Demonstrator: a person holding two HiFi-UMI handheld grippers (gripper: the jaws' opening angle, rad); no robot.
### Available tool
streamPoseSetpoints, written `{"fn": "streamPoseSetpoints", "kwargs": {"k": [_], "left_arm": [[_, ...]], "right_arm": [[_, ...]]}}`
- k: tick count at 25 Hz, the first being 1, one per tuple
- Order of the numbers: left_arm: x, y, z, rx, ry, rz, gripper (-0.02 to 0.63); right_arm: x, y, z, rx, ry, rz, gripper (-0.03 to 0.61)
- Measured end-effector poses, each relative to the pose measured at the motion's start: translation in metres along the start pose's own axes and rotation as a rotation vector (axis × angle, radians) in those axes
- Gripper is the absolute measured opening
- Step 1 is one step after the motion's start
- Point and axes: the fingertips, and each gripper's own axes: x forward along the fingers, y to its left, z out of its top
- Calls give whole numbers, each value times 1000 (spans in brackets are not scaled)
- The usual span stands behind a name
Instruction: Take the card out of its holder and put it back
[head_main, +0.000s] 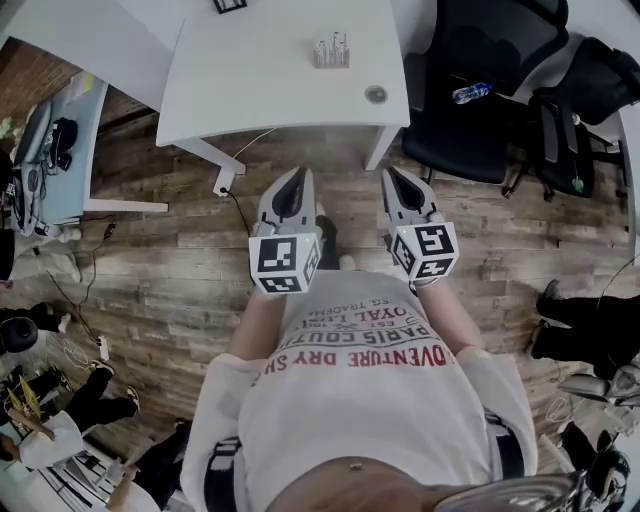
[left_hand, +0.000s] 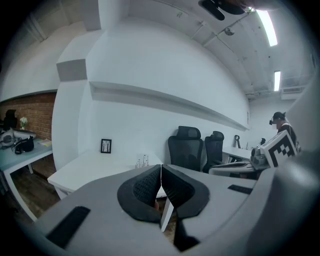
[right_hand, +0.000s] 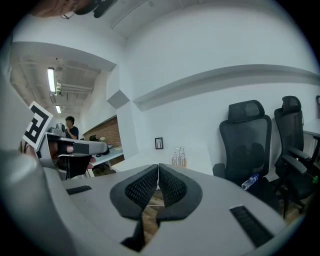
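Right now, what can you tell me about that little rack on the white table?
The rack is small: a pale, flat base with several thin upright pieces that look clear or glassy. It stands upright on the table, roughly between a small black picture frame and a round grey disc, and touches neither. Only the table touches it. It is too small here to tell whether a card sits in it.
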Motion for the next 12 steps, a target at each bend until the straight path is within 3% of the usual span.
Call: {"fn": "streamPoseSetpoints", "kwargs": {"k": [12], "left_arm": [[120, 46, 36, 3, -14, -95, 25]], "right_arm": [[98, -51, 31, -11, 9, -79, 26]]}}
